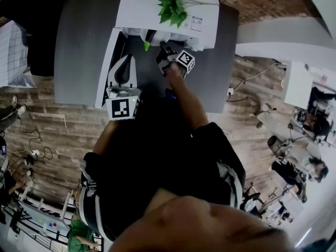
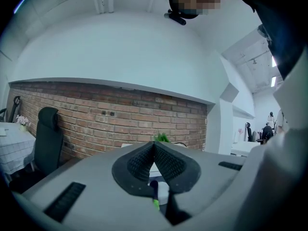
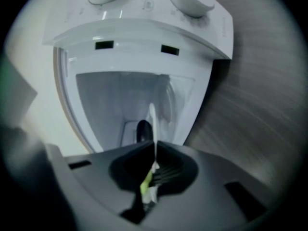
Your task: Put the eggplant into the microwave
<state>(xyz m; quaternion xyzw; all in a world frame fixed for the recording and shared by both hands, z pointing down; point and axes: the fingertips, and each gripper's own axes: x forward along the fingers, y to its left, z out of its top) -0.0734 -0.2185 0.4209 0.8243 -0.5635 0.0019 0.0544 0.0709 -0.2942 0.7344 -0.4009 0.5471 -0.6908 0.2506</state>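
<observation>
Eggplant (image 3: 143, 129), one, inside one open microwave (image 3: 144, 32) on desk (image 1: 79, 46), left gripper (image 2: 154, 146) and right gripper (image 3: 155, 146), two, fingers pressed together, empty.

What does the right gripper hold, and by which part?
The right gripper holds the eggplant, apparently by its green stem end; its dark body points into the microwave.

Your microwave (image 3: 144, 28) reads as smooth, glossy white plastic; the table (image 3: 260, 105) under it is matt grey, faintly grained; the left gripper (image 2: 154, 144) shows matt dark pads (image 2: 169, 165), ribbed; rough brick wall (image 2: 120, 114) beyond; the eggplant (image 3: 143, 130) looks dark and sleek, though it's blurred here.
</observation>
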